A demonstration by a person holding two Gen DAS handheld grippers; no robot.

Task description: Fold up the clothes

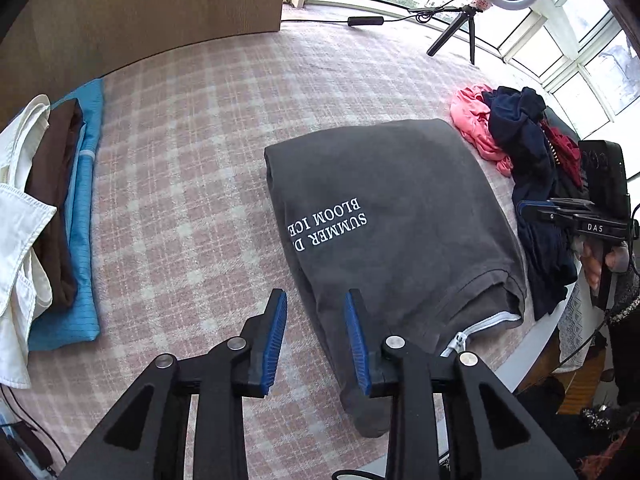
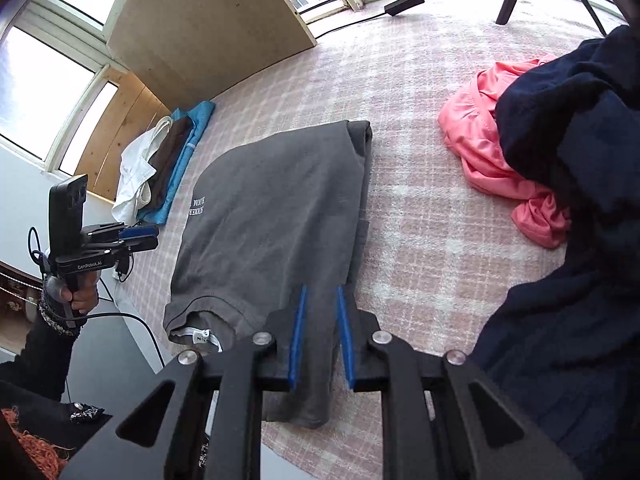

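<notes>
A dark grey T-shirt (image 1: 392, 208) with white lettering lies folded on the pink checked cloth; it also shows in the right wrist view (image 2: 272, 208). My left gripper (image 1: 316, 300) is open and empty, hovering over the shirt's near left edge. My right gripper (image 2: 320, 296) is open with its blue pads on either side of the shirt's sleeve (image 2: 312, 380), not closed on it. The right gripper shows side-on in the left wrist view (image 1: 556, 204), and the left gripper in the right wrist view (image 2: 140, 236).
Folded blue, brown and white clothes (image 1: 60, 208) are stacked at the left. A pile of pink (image 2: 492, 156) and navy clothes (image 2: 568, 128) lies at the right. A ring light on a tripod (image 1: 472, 12) stands by the windows. The table edge (image 1: 532, 348) is near right.
</notes>
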